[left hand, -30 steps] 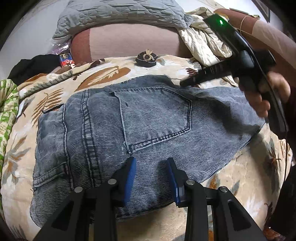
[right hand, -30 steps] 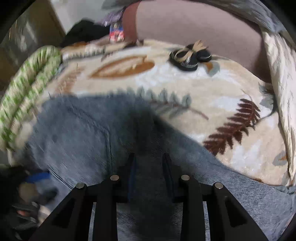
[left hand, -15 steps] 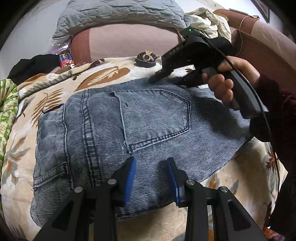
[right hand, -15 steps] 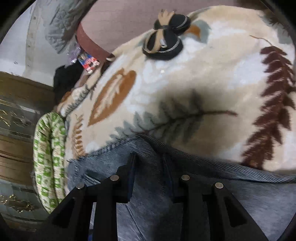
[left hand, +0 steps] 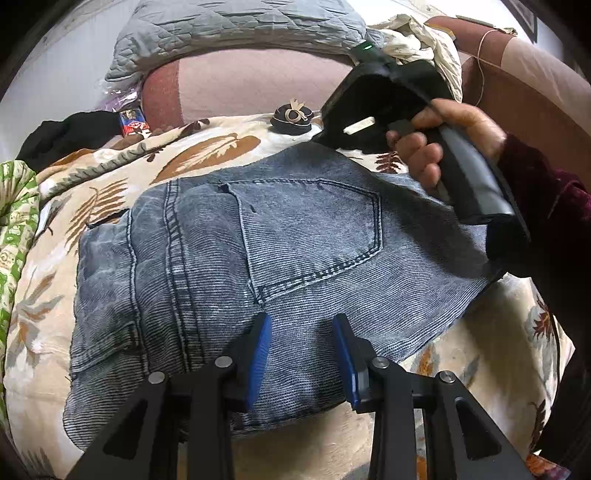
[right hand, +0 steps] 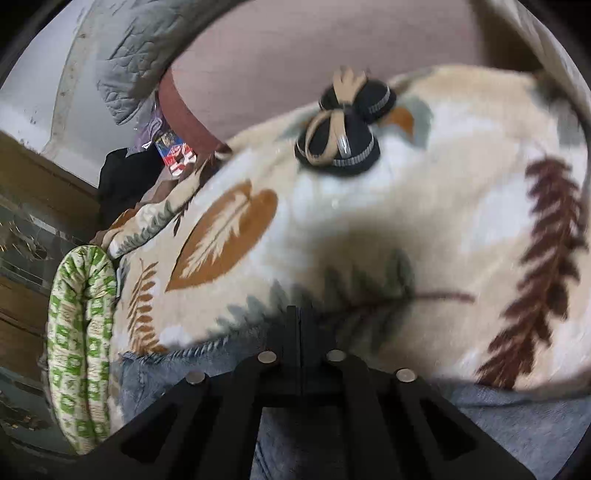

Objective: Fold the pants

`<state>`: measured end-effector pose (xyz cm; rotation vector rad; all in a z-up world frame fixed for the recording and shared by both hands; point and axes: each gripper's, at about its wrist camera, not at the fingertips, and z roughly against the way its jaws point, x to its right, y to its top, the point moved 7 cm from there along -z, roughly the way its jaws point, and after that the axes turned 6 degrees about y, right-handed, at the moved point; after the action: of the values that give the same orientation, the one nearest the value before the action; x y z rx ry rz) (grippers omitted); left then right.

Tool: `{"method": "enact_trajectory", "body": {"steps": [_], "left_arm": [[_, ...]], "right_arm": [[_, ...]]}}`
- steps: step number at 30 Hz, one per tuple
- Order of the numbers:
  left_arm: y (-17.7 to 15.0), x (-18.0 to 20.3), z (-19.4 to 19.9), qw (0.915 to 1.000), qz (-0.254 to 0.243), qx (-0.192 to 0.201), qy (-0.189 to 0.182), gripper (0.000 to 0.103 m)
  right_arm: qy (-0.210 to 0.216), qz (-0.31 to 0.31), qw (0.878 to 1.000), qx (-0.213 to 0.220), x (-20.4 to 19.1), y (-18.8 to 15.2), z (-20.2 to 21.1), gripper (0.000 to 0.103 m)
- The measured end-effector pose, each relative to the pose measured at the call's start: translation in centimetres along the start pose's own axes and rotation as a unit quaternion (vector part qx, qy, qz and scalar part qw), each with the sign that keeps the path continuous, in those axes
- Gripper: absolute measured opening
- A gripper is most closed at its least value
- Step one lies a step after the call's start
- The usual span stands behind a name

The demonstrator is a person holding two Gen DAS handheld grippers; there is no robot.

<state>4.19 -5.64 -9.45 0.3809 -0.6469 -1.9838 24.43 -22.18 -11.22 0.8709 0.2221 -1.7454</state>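
Jeans [left hand: 258,258] lie folded into a compact block mid-blanket [left hand: 221,147], so mostly done, maybe one fold left; left gripper [left hand: 301,354] fingers apart over near hem at 6 o'clock, right gripper [right hand: 300,325] fingers together at far edge, 12 o'clock, w/ pinch of denim unclear.

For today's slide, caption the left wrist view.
Open left tool hovers over folded jeans while right tool works the far edge.

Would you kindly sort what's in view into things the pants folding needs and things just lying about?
Job:
blue-grey denim pants
left gripper
right gripper

Lying about:
black-and-tan bow hair clip
grey quilted pillow
green patterned cloth
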Motion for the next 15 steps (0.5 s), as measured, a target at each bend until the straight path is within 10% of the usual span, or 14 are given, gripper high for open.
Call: {"method": "enact_trajectory", "body": {"steps": [4,8,15], "left_arm": [[0.3,-0.6,0.7,0.9999,0.010,0.007,0.006,0.038],[0.6,-1.7,1.8,0.9985,0.016,0.028,0.043,0.045],[-0.5,-0.7,0.7,0.9929,-0.045,0.024,0.107,0.046]], "right_arm": [[-0.013,0.026,0.999,0.019,-1.3,-0.2,3.4,0.007],[-0.047,0.062,0.997,0.025,-1.6,-2.9,7.4,0.049],[-0.125,0.082,0.989,-0.007,3.0,-11.2,10.0,0.049]]}}
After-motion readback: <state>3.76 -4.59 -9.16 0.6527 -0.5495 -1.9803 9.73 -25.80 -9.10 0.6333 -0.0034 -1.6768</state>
